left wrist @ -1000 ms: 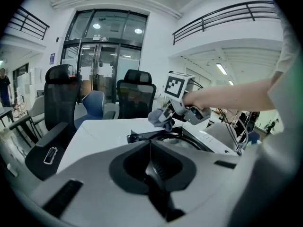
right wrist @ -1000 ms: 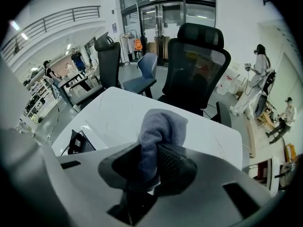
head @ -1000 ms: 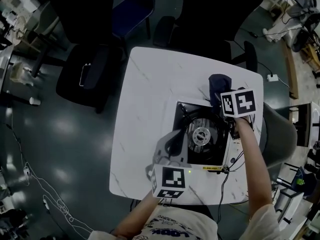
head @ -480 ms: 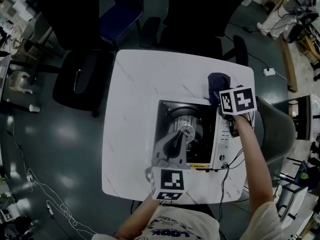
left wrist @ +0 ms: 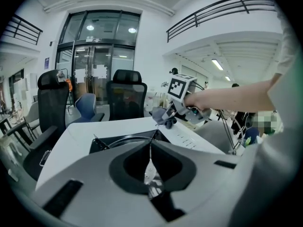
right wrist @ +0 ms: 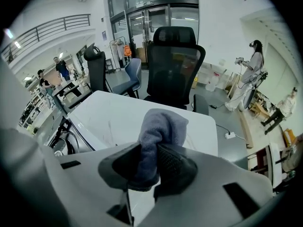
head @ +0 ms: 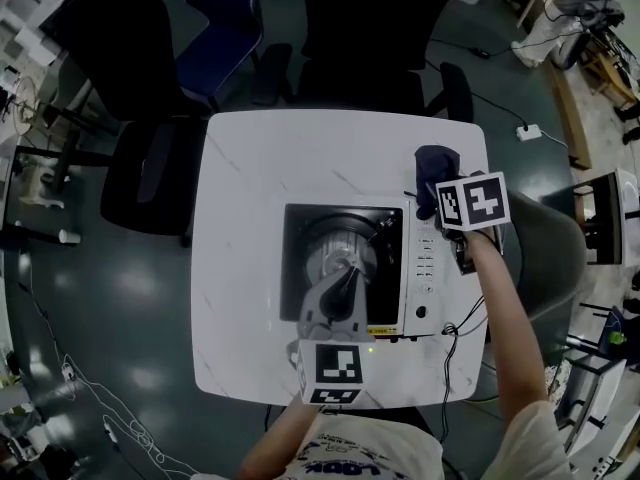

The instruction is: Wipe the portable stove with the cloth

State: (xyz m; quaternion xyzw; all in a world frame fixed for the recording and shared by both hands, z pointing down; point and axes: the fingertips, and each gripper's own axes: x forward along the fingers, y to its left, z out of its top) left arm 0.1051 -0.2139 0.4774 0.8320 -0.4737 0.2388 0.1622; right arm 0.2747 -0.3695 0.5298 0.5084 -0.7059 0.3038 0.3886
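The portable stove (head: pixel 300 230), black on top with a white control strip (head: pixel 425 268) along its right side, lies square on the white table (head: pixel 250 168). My left gripper (head: pixel 348 286) is over the round burner, its jaws pressed together on a thin shiny metal part of the stove (left wrist: pixel 118 141). In the left gripper view the left gripper (left wrist: pixel 150 148) shows only a hairline slit. My right gripper (head: pixel 438 190) is at the stove's far right corner, shut on a dark blue cloth (head: pixel 435 163). The cloth (right wrist: pixel 158 126) bulges up out of the right gripper (right wrist: pixel 150 160).
A black office chair (head: pixel 380 28) and a blue chair (head: pixel 215 28) stand at the table's far side, another black chair (head: pixel 140 168) at its left. A cable (head: pixel 450 338) runs off the near right corner. People stand far off in the room (right wrist: pixel 253 60).
The stove has turned from tilted to square and shifted left on the table, with the left gripper staying on its burner. The right gripper keeps the cloth at the same corner.
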